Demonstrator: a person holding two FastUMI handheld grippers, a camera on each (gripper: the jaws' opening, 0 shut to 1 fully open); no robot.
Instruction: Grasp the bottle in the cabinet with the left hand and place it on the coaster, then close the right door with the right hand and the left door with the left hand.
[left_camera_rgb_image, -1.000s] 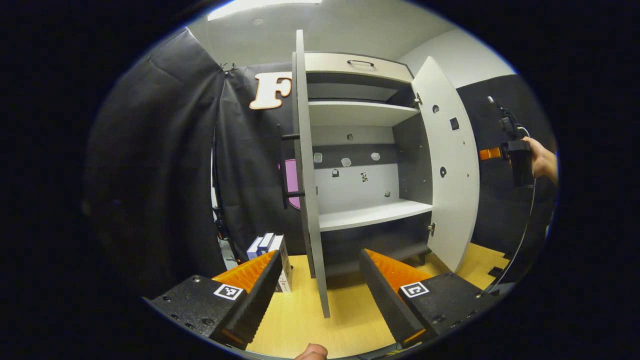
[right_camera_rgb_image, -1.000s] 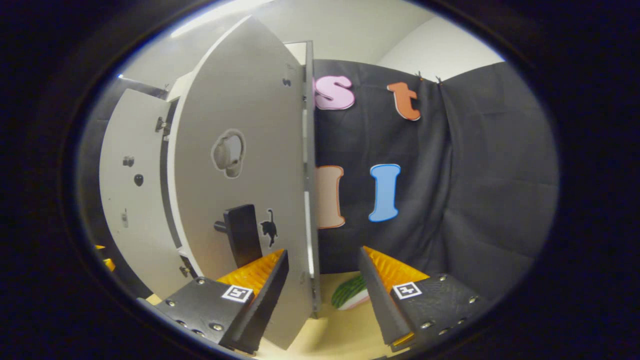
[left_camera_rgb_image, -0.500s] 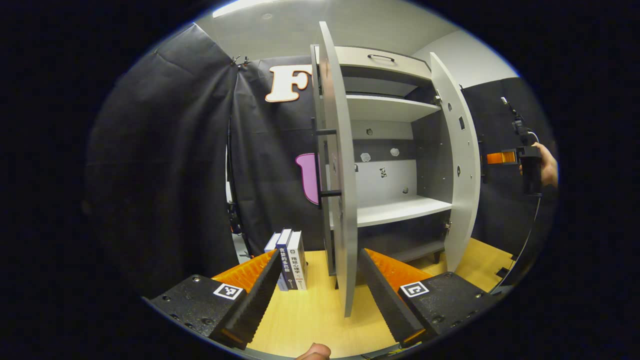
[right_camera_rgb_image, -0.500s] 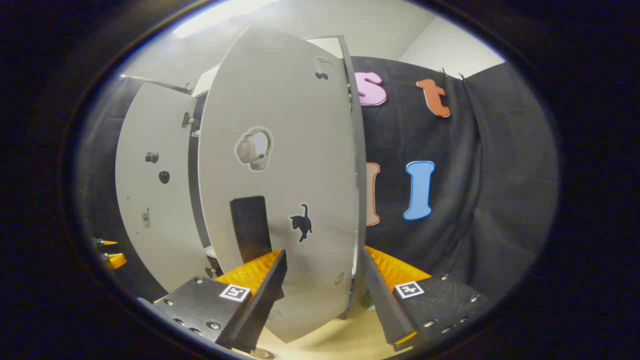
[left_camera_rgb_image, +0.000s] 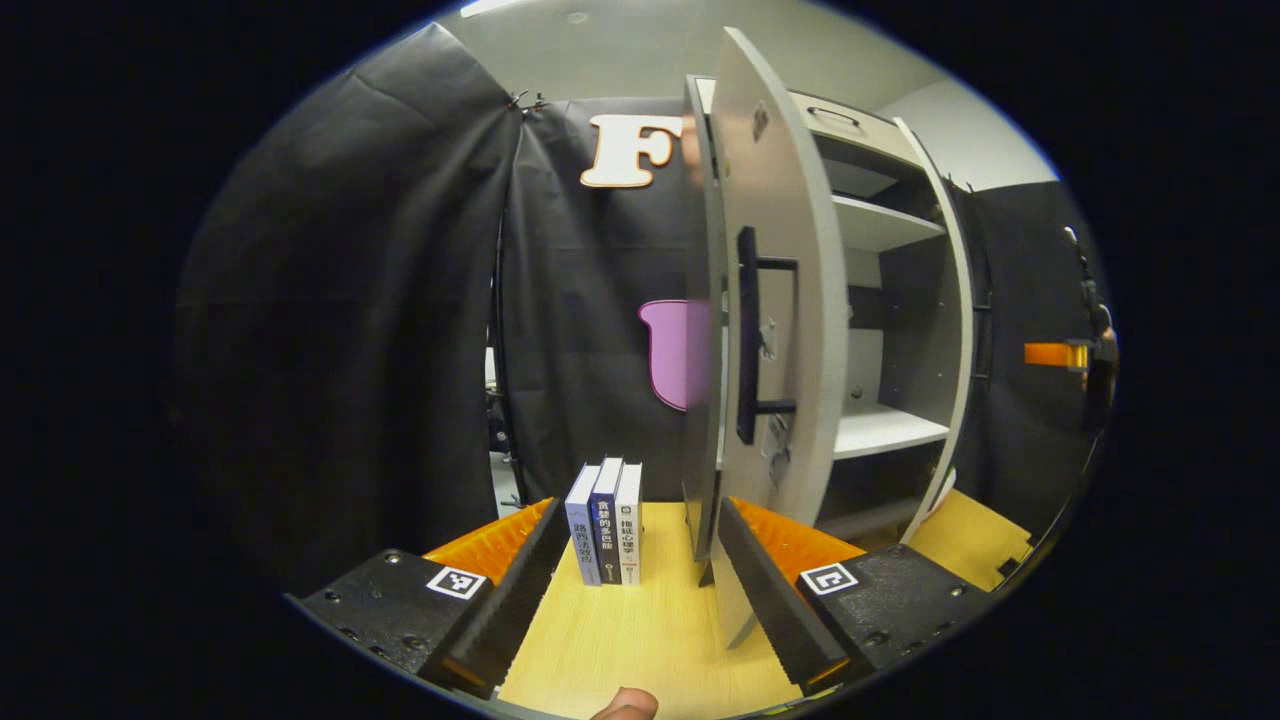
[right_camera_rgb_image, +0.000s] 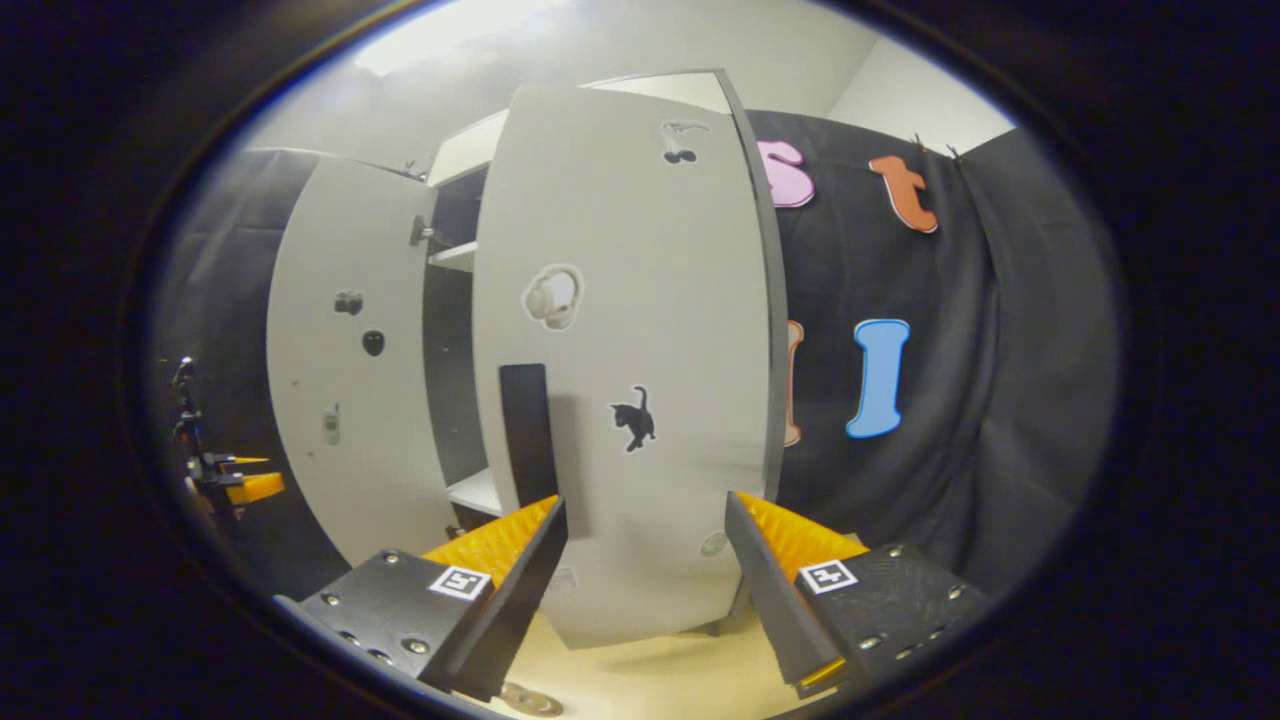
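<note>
Cabinet shelves look bare, so the bottle is probably out already; you cannot tell where it stands, nor the coaster. Both doors are partly shut, neither latched. Your left hand-held gripper (left_camera_rgb_image: 635, 570) is wide open, empty, beside the left door (left_camera_rgb_image: 775, 300); the right hand-held gripper (right_camera_rgb_image: 645, 575), open and empty, faces the right door (right_camera_rgb_image: 630, 350). Left gripper view adds books (left_camera_rgb_image: 605, 520) on the worktop (left_camera_rgb_image: 640, 640); right gripper view adds door stickers.

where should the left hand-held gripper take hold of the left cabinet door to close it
On the black bar handle, which stands upright off the left door's outer face. Come at that face with the open left hand-held gripper, one finger on each side of the bar.
</note>
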